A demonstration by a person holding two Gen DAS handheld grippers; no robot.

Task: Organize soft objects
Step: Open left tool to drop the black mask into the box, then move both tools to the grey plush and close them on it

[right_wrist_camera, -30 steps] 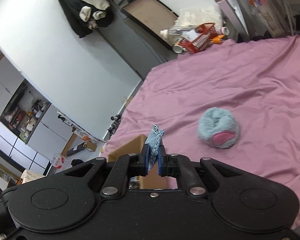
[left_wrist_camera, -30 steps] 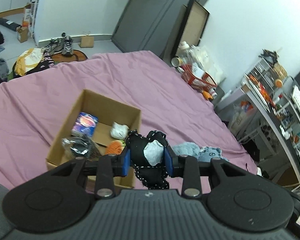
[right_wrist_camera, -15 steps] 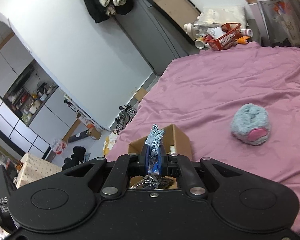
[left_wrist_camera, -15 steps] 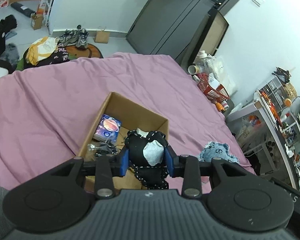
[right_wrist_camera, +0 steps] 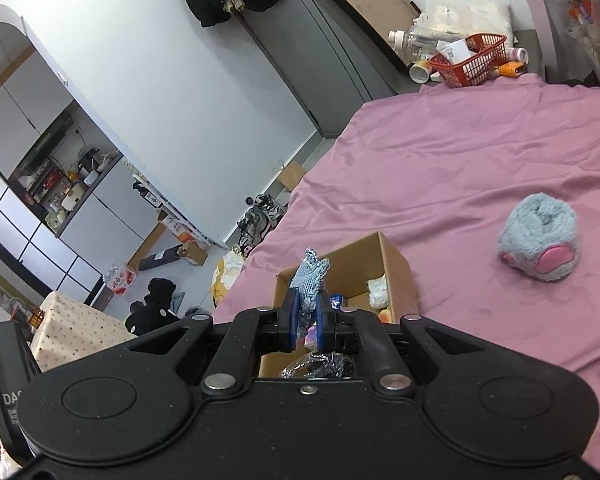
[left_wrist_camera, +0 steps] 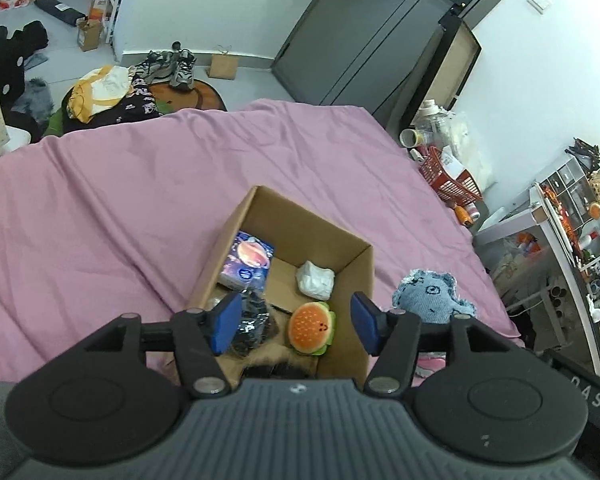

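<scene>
Two grippers hang over a cardboard box that sits on a pink bedsheet. With its jaws spread wide, the left gripper holds nothing; its blue pads frame the near end of the box. Inside the box, a burger plush lies against the near right wall, a white wad sits just beyond it, and a blue packet leans on the left wall. A dark crinkly bundle lies at the near left corner of the box, partly behind the left pad. Right of the box, on the sheet, rests a blue knitted cloth, close to the box's right wall but apart from it.

Jaws nearly closed, the right gripper pinches a blue-grey knitted piece that sticks up between the pads, above the box's near side. From the right wrist view a fluffy grey plush with a pink patch lies on the sheet well to the right of the box. Past the bed's far corner from the box stands a red basket.
</scene>
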